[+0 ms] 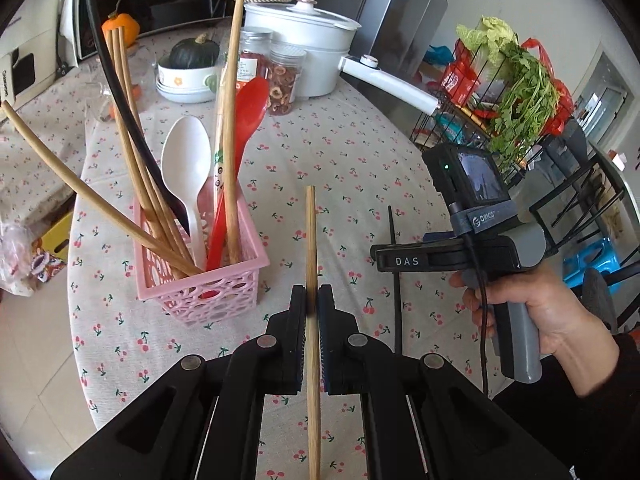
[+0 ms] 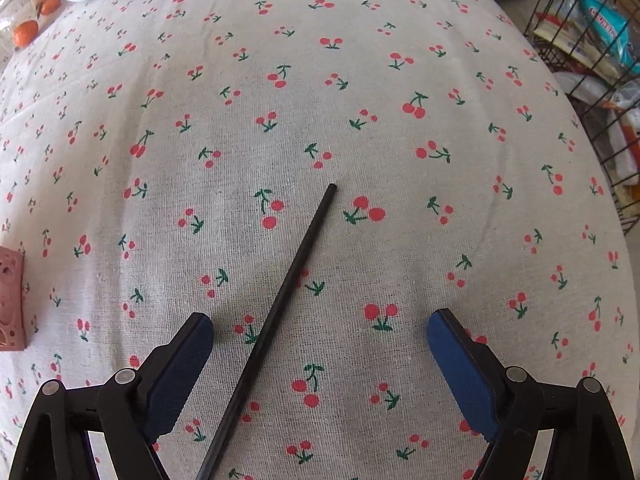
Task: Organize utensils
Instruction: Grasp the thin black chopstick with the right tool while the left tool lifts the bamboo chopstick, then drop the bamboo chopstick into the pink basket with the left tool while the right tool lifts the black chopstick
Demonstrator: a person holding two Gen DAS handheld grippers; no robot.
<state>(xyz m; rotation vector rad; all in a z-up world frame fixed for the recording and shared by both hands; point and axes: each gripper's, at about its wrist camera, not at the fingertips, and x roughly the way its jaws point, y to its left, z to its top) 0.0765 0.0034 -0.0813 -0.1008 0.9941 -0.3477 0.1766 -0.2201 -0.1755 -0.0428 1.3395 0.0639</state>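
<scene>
Wooden chopstick point(image 1: 311, 280) is clamped upright between the closed pads of the left gripper point(image 1: 312, 300), above the near edge of the tabletop point(image 1: 360, 168), which is covered by a cherry-print cloth. Right gripper point(image 2: 320, 332) stands wide apart over a black chopstick point(image 2: 280, 300) that lies flat on the cloth, running diagonally between its fingers without touching either pad; the left view shows the same gripper point(image 1: 394, 260) held in the person's hand point(image 1: 540, 312). Beside the left gripper, toward the tabletop's left edge, a pink basket point(image 1: 200, 276) holds more wooden chopsticks, a white spoon point(image 1: 188, 168) and a red spoon point(image 1: 244, 128). Farther back stand jars point(image 1: 280, 80), a bowl with a squash point(image 1: 188, 76) and a white pot point(image 1: 304, 36).
</scene>
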